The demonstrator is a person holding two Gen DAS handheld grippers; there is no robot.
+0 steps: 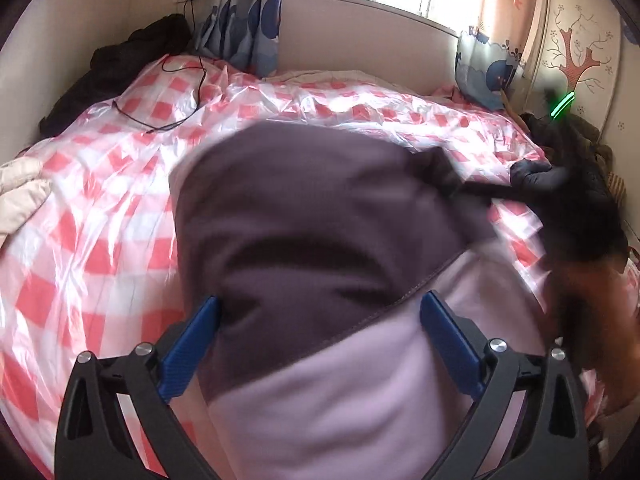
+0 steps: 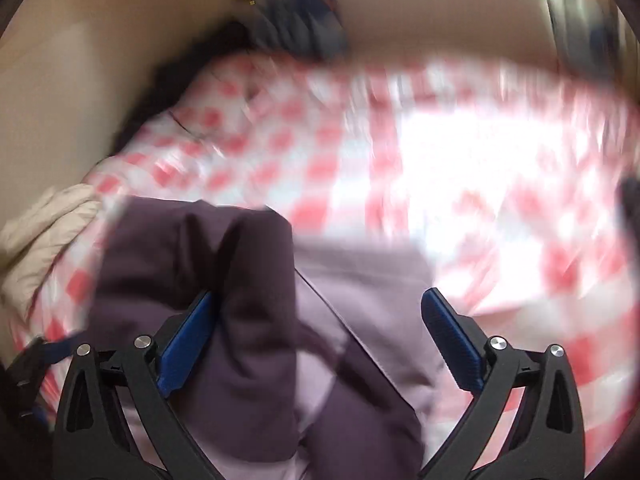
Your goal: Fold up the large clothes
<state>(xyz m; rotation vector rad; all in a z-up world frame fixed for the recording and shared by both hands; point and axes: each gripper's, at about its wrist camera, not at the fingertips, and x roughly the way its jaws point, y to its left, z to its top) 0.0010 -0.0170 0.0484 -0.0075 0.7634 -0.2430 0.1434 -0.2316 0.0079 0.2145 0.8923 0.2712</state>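
Note:
A large garment in dark purple and pale lilac (image 1: 320, 240) lies bunched on the bed, blurred by motion. My left gripper (image 1: 320, 320) is open, its blue pads (image 1: 192, 344) wide apart with the garment between and beneath them. In the right wrist view the same garment (image 2: 248, 320) shows a dark purple fold at the left and lilac cloth in the middle. My right gripper (image 2: 320, 320) is open over it, its left pad (image 2: 188, 344) against the purple fold. The right gripper appears as a dark blur (image 1: 480, 188) at the garment's far right edge in the left wrist view.
The bed carries a red-and-white checked cover under shiny plastic (image 1: 100, 220). A black cable (image 1: 176, 92) lies at its far left. Dark clothes (image 1: 120, 64) are piled against the wall. A beige quilted item (image 1: 20, 188) sits at the left edge. Curtains (image 1: 248, 20) and a window are behind.

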